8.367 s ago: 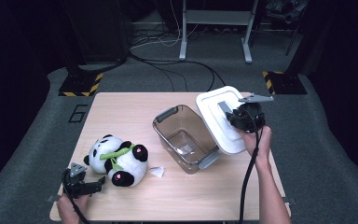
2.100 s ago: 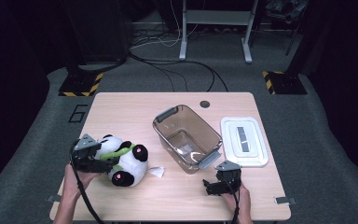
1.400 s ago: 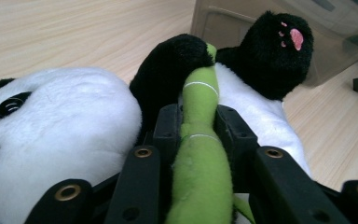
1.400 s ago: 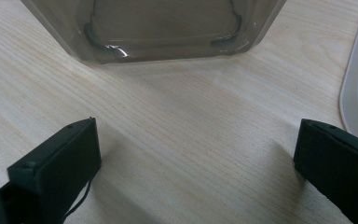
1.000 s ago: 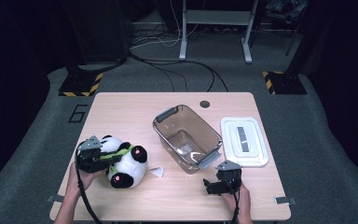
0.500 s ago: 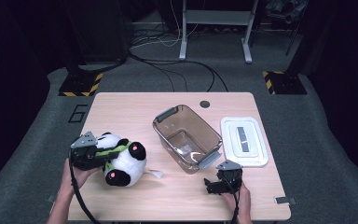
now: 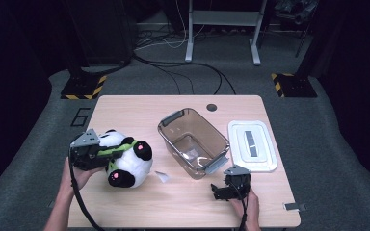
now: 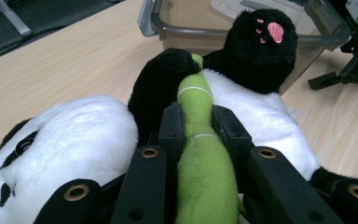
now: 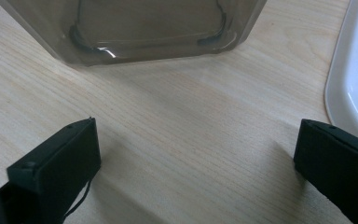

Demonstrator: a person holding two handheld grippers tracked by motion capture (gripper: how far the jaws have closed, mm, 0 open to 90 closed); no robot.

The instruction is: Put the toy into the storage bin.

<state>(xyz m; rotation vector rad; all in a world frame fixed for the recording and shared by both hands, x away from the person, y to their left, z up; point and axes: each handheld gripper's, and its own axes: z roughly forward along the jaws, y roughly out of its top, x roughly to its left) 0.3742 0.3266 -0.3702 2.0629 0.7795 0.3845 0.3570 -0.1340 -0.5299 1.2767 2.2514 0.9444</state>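
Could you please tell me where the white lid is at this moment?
In the high view, the white lid lies flat on the table's right side, just right of the clear bin.

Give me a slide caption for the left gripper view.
Left gripper clamps the toy panda's green scarf beside the clear tub.

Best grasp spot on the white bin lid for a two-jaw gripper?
Grip the lid by its long edge nearest the right hand-held gripper, jaws open. It lies flat, apart from the clear bin, so only the thin rim gives the jaws purchase; the grey centre strip looks too flush. Come in low from the table's near side.
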